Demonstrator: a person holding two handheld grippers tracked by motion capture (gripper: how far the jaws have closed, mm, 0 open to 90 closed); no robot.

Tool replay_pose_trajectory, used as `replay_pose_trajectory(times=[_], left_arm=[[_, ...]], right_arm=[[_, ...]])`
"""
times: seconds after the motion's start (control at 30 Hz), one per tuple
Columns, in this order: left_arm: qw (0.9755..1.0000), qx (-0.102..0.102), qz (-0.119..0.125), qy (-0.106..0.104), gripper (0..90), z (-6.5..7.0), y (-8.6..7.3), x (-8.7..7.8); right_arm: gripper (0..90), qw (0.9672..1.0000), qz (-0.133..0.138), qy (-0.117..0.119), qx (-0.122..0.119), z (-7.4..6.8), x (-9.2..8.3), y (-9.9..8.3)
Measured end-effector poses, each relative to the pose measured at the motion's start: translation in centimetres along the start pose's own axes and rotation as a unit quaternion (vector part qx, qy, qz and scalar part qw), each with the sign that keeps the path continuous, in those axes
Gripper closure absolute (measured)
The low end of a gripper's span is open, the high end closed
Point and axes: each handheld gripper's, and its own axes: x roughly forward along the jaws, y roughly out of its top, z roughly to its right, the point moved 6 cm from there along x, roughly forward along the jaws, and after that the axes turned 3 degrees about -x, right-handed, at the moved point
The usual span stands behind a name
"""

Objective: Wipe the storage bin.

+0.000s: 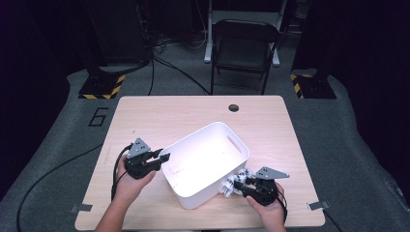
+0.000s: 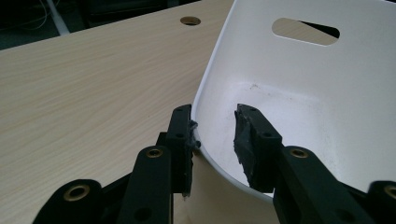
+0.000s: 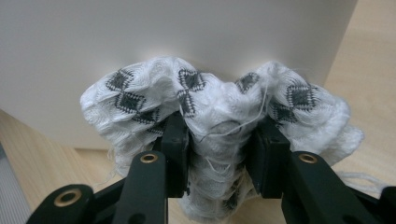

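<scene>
A white plastic bin (image 1: 208,191) stands askew on the wooden table (image 1: 159,116). My left gripper (image 1: 164,157) straddles its near-left corner. In the left gripper view (image 2: 214,121) one jaw lies against the outside of the bin's rim (image 2: 205,88) and the other sits inside, with the curved rim pinched between them. My right gripper (image 1: 240,184) is at the bin's near-right side, shut on a bunched white cloth with black diamond patterns (image 1: 231,182). In the right gripper view (image 3: 217,135) the cloth (image 3: 210,98) bulges over both jaws and rests against the bin's outer wall (image 3: 163,28).
The bin has a handle slot (image 2: 306,31) in its far wall and holds nothing I can see. A round cable hole (image 1: 234,107) sits near the table's far edge. A dark folding chair (image 1: 244,43) stands beyond the table.
</scene>
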Motion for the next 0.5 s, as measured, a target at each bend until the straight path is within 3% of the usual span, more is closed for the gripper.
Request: replay_pose_trajectory(times=[0.13,0.2,0.33,0.5], left_arm=[[1.0000,0.001,-0.002,-0.002,67.4,0.0,0.0,0.0],[1.0000,0.000,0.000,-0.001,67.4,0.1,0.0,0.1],[1.0000,0.001,-0.001,-0.001,67.5,0.1,0.0,0.0],[1.0000,0.000,0.000,-0.002,67.5,0.1,0.0,0.0]], right_arm=[[62.6,0.9981,0.054,0.007,-0.029,-1.5,-1.7,2.1],[62.4,0.9967,0.067,0.017,-0.043,-2.3,-2.2,2.7],[62.9,0.9968,0.061,0.022,-0.046,-2.6,-1.8,2.6],[63.1,0.9992,0.005,0.030,-0.025,-1.8,0.0,0.6]])
